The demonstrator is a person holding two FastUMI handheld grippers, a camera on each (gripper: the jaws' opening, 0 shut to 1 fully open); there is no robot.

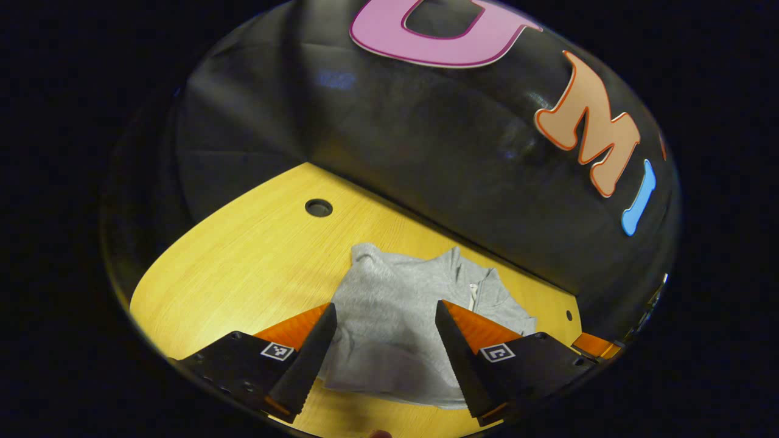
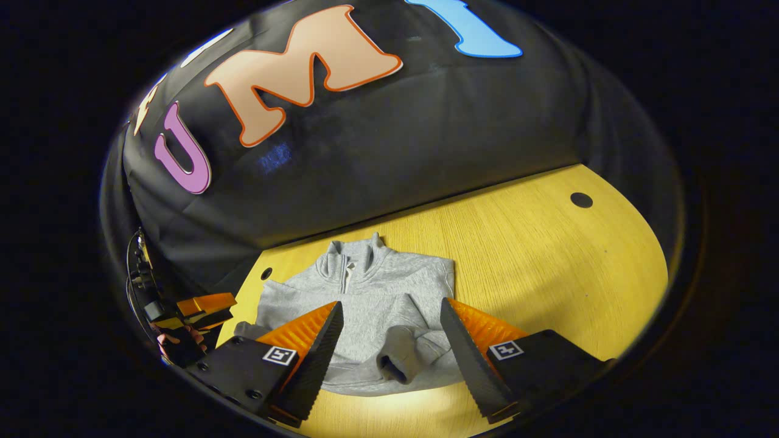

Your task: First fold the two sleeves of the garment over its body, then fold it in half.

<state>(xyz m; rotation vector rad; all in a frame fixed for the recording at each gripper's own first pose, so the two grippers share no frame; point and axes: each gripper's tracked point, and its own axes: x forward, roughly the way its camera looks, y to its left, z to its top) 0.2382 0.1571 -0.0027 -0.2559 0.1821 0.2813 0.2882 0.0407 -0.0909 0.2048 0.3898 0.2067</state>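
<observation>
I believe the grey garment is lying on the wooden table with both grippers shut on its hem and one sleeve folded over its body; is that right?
Not quite: both grippers are open, not shut on the hem. The left gripper view shows the left gripper hovering with its fingers spread above the grey garment, and the right gripper view shows the right gripper likewise. The rest holds: the garment lies on the wooden table with one sleeve folded over its body.

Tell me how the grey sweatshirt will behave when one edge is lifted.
The sweatshirt will probably go limp and drape: it lies creased on the table, one sleeve already folded over its body. It looks like thick knit, so fairly hefty, likely easy to pinch. A lifted edge may drag the folded sleeve off.
</observation>
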